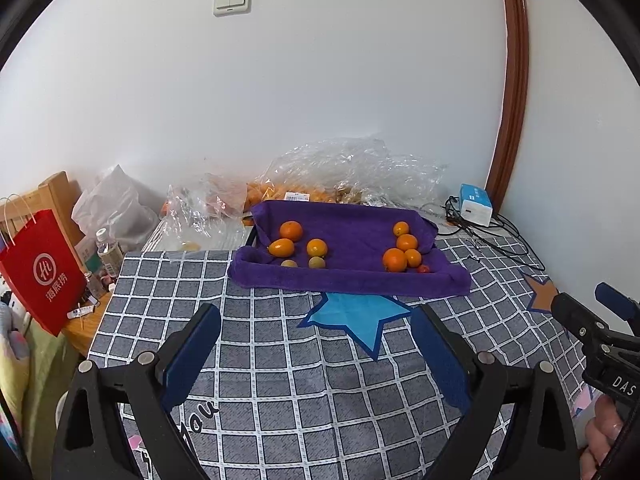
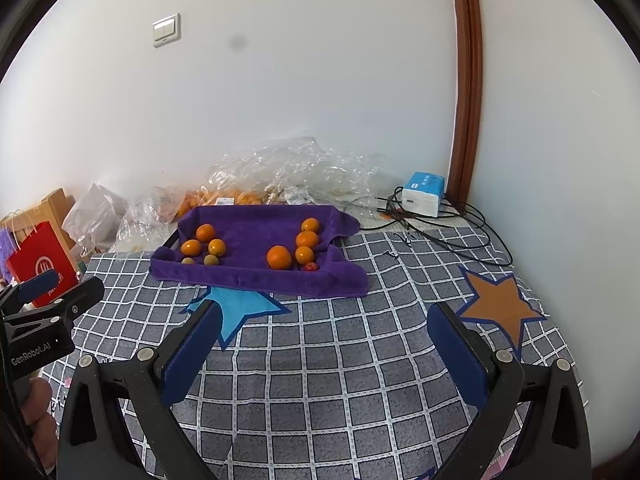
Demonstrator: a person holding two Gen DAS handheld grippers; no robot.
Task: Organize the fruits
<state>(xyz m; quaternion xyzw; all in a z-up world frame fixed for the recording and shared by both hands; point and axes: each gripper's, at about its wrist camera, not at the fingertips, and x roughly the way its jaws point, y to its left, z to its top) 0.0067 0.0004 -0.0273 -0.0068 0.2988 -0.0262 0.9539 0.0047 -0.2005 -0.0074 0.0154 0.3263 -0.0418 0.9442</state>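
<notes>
- A purple towel-lined tray (image 1: 352,280) sits toward the far side of a bed covered in a grey checked sheet (image 1: 280,380), close to a white wall.
- Fruit lies in two loose clusters on the towel. The left cluster (image 1: 298,246) has three orange citrus fruits and two small pale greenish ones just in front of them.
- The right cluster (image 1: 404,252) has four orange fruits bunched together, some touching, with one tiny red fruit (image 1: 423,268) at the tray's front right corner.
- The left gripper (image 1: 316,344) is spread wide and holds nothing. It hovers over the sheet, well short of the tray.
- The right gripper (image 2: 324,344) is likewise wide open and empty, pointing at the tray from the right.
- Crumpled clear plastic bags (image 1: 352,172) holding more orange fruit lie behind the tray.
- Judgement: sorting looks partly done; the odd ones are probably the two greenish fruits and the red one.
- To do the next pick well, approach one fruit from above, with a finger on each side of it.
- Choose an outlying fruit first; the touching ones may roll if nudged.
- Close gently, since small round fruit slips or bruises easily.
</notes>
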